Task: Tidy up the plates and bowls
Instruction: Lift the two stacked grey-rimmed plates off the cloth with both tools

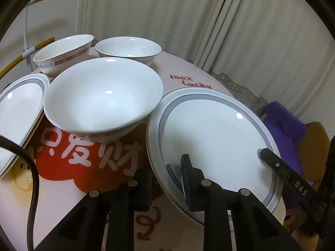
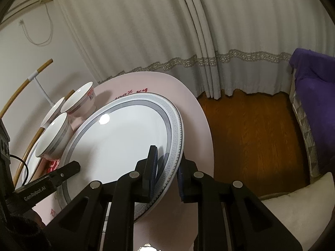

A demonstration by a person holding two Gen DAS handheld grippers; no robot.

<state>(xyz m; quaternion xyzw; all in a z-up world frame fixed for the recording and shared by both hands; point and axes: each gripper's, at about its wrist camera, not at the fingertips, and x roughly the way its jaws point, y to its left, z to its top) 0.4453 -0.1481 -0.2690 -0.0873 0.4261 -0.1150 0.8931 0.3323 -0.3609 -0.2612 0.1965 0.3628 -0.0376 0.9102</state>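
Observation:
A large white plate with a grey patterned rim [image 1: 211,129] [image 2: 117,146] is tilted above the round pink table [image 1: 180,79]. My left gripper [image 1: 165,177] is shut on its near-left rim, one finger above and one below. My right gripper [image 2: 167,163] is shut on its right rim; its finger [image 1: 272,159] shows in the left wrist view. A big white bowl [image 1: 102,98] sits in the middle of the table. Two more bowls [image 1: 62,50] [image 1: 127,48] stand behind it. Another rimmed plate [image 1: 18,108] lies at the left.
Curtains [image 2: 188,31] hang behind the table. A wooden floor [image 2: 251,129] and a purple-covered seat [image 2: 314,96] lie to the right. A rack with yellow bars [image 1: 25,50] stands at the far left. A black cable [image 1: 31,177] runs at the lower left.

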